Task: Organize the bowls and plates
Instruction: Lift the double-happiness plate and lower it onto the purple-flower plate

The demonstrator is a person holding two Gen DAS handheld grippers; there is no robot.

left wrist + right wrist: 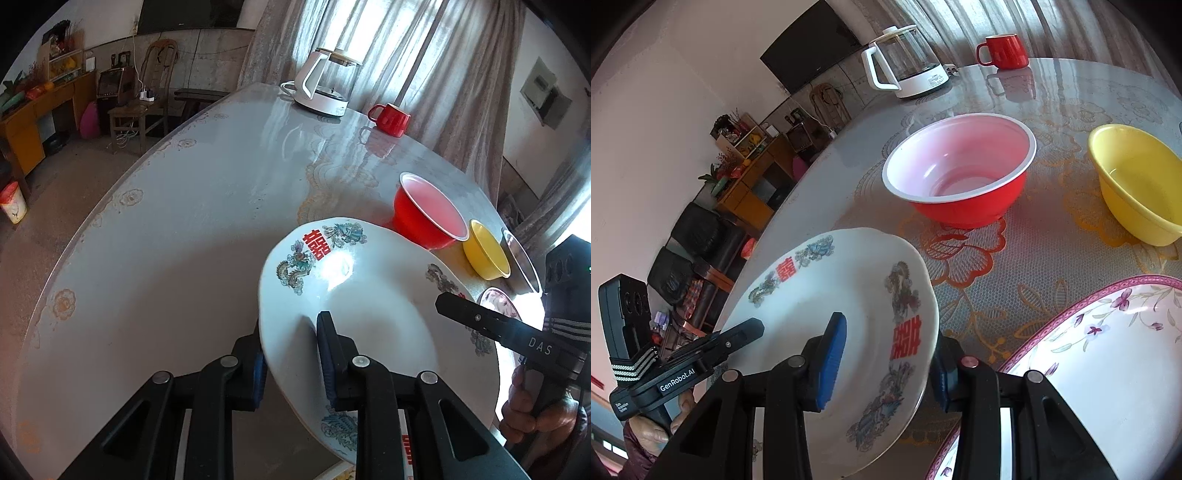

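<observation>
Holding the white dragon-print plate (369, 295) off the surface (166, 240), I have one hand-held gripper on each side of it. My left hand-held gripper (291, 363) is clamped on the near-left rim, one blue pad on top and one below. My right hand-held gripper (882, 363) straddles the opposite rim; its upper pad (831, 362) stands over the plate's face, but I cannot tell whether the pads actually press on it.

The plate is tilted, raised above the lace-patterned surface, near the red bowl (960, 173) and beside the pink-rimmed floral plate (1108, 354). The yellow bowl (1137, 184) sits further to the right.

Procedure, in my judgement:
1. Level the plate before travelling; a tilted glazed rim may slip through the pads.
2. Keep both hand-held grippers moving together so the rim is not twisted.
3. Carry it over the pink-rimmed floral plate, the likely stacking partner, and centre it.
4. Lower until the base seats, then release one side at a time.
5. Keep clear of the red bowl during the swing.
</observation>
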